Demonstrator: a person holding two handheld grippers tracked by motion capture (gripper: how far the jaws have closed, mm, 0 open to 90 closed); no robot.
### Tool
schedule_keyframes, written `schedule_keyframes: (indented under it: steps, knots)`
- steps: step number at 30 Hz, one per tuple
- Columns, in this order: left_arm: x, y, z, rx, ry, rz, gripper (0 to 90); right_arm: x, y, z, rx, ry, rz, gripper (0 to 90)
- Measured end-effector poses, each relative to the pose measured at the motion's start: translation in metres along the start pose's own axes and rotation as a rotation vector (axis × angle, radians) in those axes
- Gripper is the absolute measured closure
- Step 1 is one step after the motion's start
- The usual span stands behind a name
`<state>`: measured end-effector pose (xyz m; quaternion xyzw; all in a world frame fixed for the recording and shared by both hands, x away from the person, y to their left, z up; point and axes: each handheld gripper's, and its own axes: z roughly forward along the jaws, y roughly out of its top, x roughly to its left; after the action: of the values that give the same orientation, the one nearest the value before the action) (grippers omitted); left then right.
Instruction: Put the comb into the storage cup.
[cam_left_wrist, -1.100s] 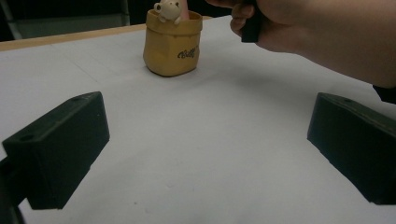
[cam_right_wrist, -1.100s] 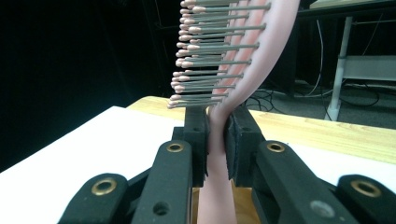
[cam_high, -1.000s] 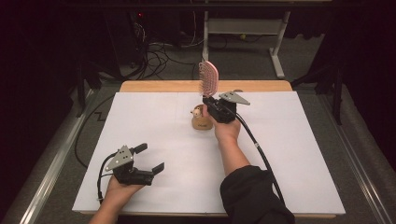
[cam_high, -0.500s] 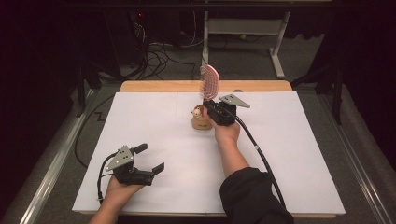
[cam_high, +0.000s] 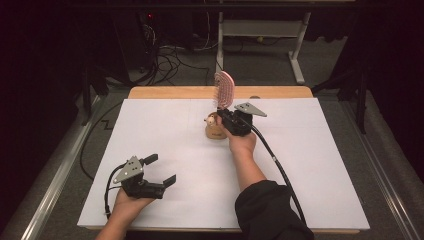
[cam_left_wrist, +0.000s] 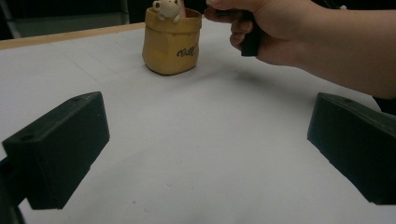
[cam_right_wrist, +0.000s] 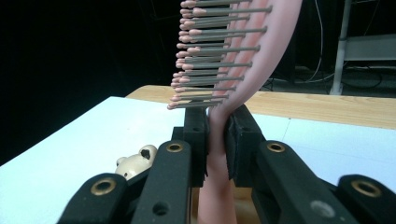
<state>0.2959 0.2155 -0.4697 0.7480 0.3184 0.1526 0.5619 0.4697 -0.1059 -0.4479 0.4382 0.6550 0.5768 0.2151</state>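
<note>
Above the bear pot (cam_high: 215, 131), your right gripper (cam_high: 227, 116) clamps the pink hairbrush (cam_high: 224, 89) upright, unmoved; insertion pending; left gripper (cam_high: 161, 170) wide.

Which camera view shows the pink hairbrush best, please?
The right gripper view: the pink hairbrush fills it close up, with its bristles clear and its handle clamped between the jaws of the right gripper. In the high view the brush is small, standing upright above the yellow pot.
</note>
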Motion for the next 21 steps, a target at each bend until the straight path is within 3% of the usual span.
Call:
schedule_keyframes:
  steps: [21]
  knots:
    - [0.0,-0.0005,0.001,0.006,-0.007,0.0,0.0,-0.0051,-0.0021,-0.001,0.017,-0.026,-0.025,78.7]
